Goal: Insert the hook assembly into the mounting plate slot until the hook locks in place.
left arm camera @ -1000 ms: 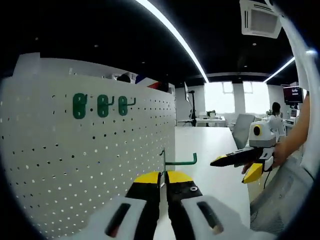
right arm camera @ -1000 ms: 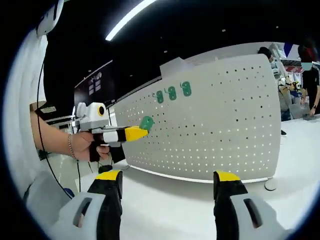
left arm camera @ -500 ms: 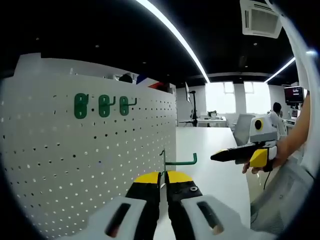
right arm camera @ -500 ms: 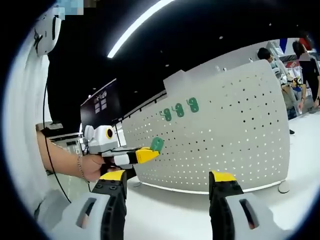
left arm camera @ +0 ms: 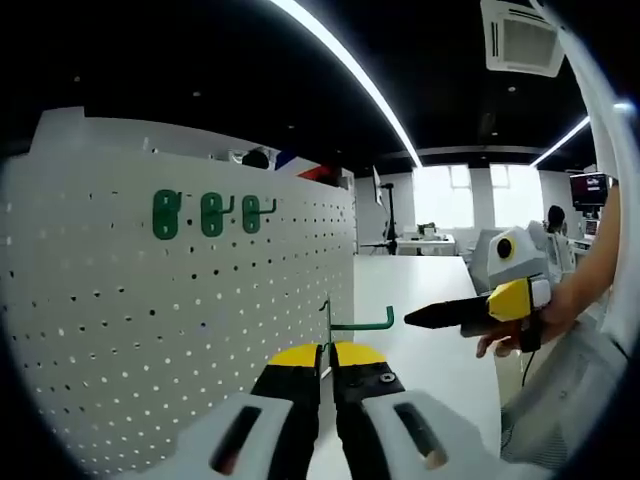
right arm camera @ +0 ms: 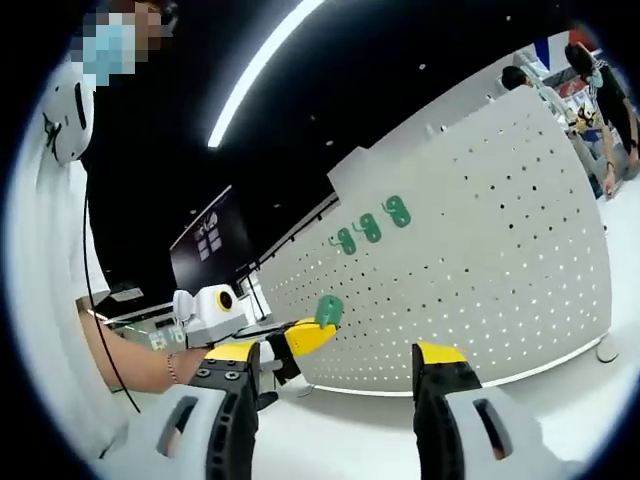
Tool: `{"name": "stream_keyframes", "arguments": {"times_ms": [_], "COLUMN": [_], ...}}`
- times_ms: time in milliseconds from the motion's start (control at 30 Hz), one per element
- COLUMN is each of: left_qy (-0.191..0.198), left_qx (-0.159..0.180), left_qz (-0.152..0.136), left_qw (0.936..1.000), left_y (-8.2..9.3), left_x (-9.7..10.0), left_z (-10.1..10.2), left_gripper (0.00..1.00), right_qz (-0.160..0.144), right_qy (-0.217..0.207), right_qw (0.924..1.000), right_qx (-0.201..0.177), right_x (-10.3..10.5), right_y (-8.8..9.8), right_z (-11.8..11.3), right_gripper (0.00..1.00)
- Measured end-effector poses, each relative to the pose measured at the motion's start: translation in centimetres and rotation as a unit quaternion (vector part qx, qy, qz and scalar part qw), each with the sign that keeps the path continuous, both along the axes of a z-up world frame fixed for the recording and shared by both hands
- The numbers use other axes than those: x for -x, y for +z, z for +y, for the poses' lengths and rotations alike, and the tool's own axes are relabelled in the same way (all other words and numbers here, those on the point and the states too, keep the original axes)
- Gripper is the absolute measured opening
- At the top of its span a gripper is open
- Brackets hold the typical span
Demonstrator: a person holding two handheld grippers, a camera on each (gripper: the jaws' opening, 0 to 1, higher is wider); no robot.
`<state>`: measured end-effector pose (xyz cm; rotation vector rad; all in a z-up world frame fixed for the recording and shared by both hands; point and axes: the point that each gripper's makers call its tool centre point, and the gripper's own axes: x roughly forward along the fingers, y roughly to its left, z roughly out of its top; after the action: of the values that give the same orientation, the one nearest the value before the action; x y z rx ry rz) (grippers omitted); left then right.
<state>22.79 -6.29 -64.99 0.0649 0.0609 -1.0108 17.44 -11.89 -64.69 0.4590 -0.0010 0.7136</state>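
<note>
**Green hook held near the pegboard**

The left gripper (left arm camera: 327, 358) pinches a green hook (left arm camera: 352, 322) just beside the white pegboard (left arm camera: 150, 330). Three green hooks (left arm camera: 210, 213) hang higher up. The right gripper (right arm camera: 335, 365) gapes wide, holding nothing. No readable writing.

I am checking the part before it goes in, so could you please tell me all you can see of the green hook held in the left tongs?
The green hook is a slim piece, metal by its look, with a flat upright back plate and a thin rod reaching out level to an upturned tip. The left tongs are shut on the plate's lower end. From the right gripper view the plate looks oval and faces the white pegboard, apart from it and well below the three green hooks already mounted there.
</note>
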Motion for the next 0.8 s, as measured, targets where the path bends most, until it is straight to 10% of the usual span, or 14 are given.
{"name": "stream_keyframes", "arguments": {"times_ms": [800], "left_qy": [0.009], "left_qx": [0.004], "left_qz": [0.002], "left_qw": [1.0], "left_y": [0.0], "left_x": [0.2], "left_z": [0.4], "left_gripper": [0.04], "right_qz": [-0.006], "right_qy": [0.026], "right_qw": [0.9993], "right_qx": [-0.025], "right_x": [-2.2], "right_y": [1.1], "right_z": [3.5], "right_gripper": [0.51]}}
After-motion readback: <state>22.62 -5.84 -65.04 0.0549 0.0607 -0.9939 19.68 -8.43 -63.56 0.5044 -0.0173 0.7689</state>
